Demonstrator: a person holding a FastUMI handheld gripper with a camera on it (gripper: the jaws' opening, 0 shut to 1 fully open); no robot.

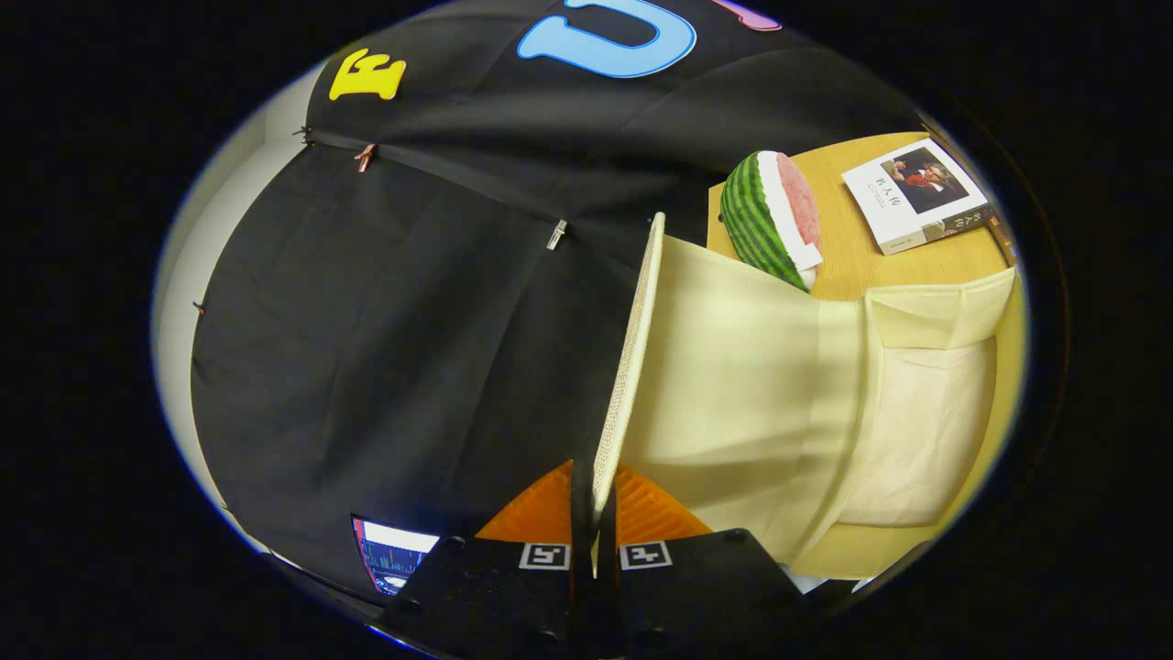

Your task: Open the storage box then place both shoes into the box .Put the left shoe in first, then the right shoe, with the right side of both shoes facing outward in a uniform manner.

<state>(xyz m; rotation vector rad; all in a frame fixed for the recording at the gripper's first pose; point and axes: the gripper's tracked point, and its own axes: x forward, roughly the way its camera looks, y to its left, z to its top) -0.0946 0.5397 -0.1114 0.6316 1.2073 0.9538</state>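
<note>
Between the two fingers [632,522] of the tongs [594,550]: one thin woven lid [632,357], seen edge-on, gripped at its near end and rising straight ahead from the fingertips toward the booth's dark cloth wall [403,321]. Tongs pressed almost together, pinching that lid from both sides, with no gap visible beyond the thickness of the panel. Just beside the lid, on one side: one storage box [916,422] of pale cream fabric, open, its inner lining showing as several soft panels and folds, one flap [935,316] turned over along its far rim. No shoe counted inside the visible part of the box; interior otherwise plain fabric. Beyond the box, on a light wooden surface [848,247]: one watermelon slice [770,220], striped green rind toward the lid and pink flesh facing away, standing on its cut edge, close to the far wall of the box. Farther along the same surface, apart from the melon: one book [916,197], lying flat, cover up, with a picture on the front. On the other side of the lid, the black cloth, held with a few small clips [556,235] along a seam. Near the fingers, low against the cloth: one small lit screen [389,550], partly hidden behind the tongs' body.
</note>
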